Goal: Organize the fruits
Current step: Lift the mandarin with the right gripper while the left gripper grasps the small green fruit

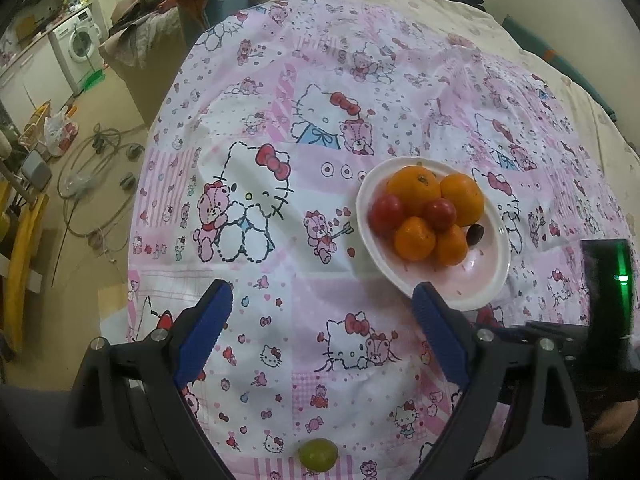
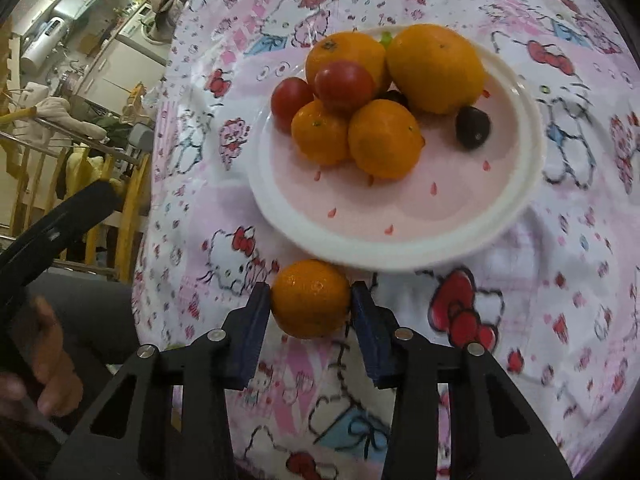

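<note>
1. Mandarin [image 2: 311, 299] sits between the blue pads of the right claw [image 2: 311, 304], both pads touching its sides, so it's pinched, just in front of the plate [image 2: 400, 248].
2. I'd keep the squeeze gentle and centred; the fruit is round and could pop out sideways.
3. Lift it clear of the near rim before going over.
4. Best free spot looks like the bare pink front of the plate; the back is crowded with oranges [image 2: 436, 70], tomatoes [image 2: 344, 85] and a dark grape [image 2: 473, 126].
5. Left claw [image 1: 320, 312] hangs spread wide and empty over the cloth [image 1: 280, 128], with a green grape [image 1: 318, 454] loose near the cloth's front edge.
</note>
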Demonstrator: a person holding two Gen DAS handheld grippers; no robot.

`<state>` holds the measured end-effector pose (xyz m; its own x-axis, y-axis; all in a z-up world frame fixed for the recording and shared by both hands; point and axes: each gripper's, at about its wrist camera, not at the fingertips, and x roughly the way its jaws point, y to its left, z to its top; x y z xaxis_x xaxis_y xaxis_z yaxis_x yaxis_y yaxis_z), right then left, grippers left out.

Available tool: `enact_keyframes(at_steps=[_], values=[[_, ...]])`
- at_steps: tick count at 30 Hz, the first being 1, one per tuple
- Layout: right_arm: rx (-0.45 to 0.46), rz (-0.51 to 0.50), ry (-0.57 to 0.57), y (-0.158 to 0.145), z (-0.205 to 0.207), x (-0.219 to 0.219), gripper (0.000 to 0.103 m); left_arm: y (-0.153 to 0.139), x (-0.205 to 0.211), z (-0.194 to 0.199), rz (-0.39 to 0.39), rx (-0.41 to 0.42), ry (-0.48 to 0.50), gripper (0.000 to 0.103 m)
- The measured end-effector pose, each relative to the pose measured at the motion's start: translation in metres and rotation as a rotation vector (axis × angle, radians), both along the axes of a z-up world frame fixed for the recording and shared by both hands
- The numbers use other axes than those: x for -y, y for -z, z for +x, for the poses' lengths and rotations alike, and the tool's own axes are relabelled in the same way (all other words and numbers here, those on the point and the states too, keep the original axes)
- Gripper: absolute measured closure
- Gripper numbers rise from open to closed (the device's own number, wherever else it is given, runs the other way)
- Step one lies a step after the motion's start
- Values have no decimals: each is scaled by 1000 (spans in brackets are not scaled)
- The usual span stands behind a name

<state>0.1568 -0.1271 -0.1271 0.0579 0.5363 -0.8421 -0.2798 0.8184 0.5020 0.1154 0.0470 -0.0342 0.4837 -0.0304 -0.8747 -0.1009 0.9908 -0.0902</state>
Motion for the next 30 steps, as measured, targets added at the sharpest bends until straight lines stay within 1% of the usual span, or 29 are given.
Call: enact_keyframes(at_steps=[4,8,12,15,17,20,24,27,30], values=[[25,6,22,-17,-10,19,60,-1,5,-4,8,-22,28,13],[67,27,73,-39,-15,43,60,0,8,-14,-31,-44,57,13],[139,32,131,-60,-23,67,60,3,11,-23,-32,-76,78,13],[190,33,181,-69,-28,78,60,6,10,-27,-31,-100,69,13],[201,35,207,-71,-28,83,60,10,10,-30,-27,-130,65,13],[187,37,235,-66,-24,88,60,16,14,-36,-10,-178,83,13],[178,45,257,-64,-21,91,60,33,19,-46,-3,-253,93,14],[182,53,257,-66,-21,92,60,47,23,-57,9,-323,102,18],[179,51,255,-66,-23,92,60,62,27,-67,20,-385,117,27]])
